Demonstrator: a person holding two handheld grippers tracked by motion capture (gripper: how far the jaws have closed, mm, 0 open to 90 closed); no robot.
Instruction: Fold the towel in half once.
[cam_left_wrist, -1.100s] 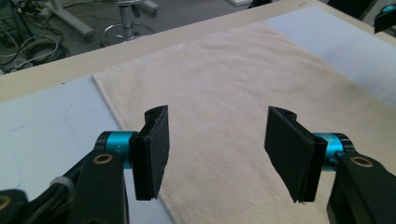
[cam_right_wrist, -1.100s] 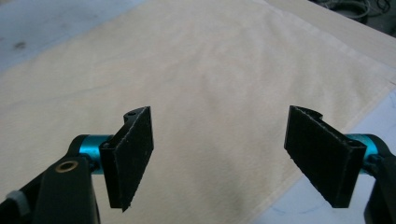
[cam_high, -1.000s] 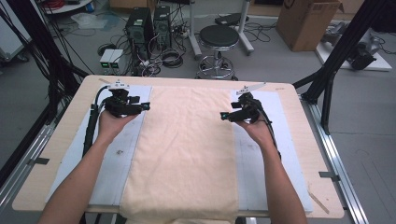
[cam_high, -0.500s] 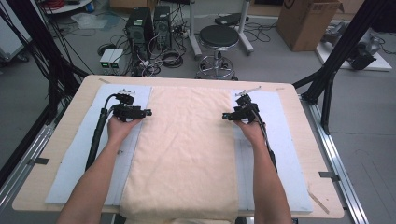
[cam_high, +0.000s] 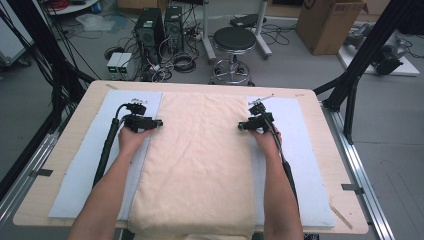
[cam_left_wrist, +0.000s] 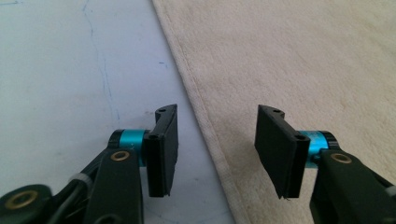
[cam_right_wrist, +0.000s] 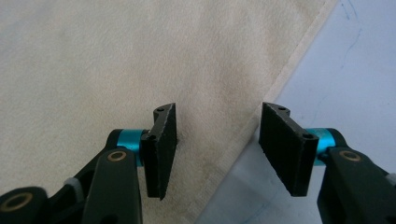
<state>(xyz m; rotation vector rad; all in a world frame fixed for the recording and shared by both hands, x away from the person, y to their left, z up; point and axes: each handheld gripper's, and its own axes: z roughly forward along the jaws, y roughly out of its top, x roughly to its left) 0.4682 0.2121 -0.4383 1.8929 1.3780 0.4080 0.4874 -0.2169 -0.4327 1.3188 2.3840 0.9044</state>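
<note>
Towel (cam_high: 197, 160), cream, flat along counter (cam_high: 60, 200) centre. Left tongs (cam_left_wrist: 217, 149) and right tongs (cam_right_wrist: 217, 149) straddle its left and right hems, jaws apart, just closing, likely to pinch both edges.

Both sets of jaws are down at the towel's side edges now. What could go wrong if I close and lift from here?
1. The left gripper straddles the hem of the cream towel, one jaw over the blue mat; its jaws have just been closing and could pinch the mat too.
2. The right gripper straddles the opposite hem, where only a narrow strip of cloth sits between the jaws, so that edge might slip free.
3. If one side grips deeper than the other, the fold may skew.
</note>
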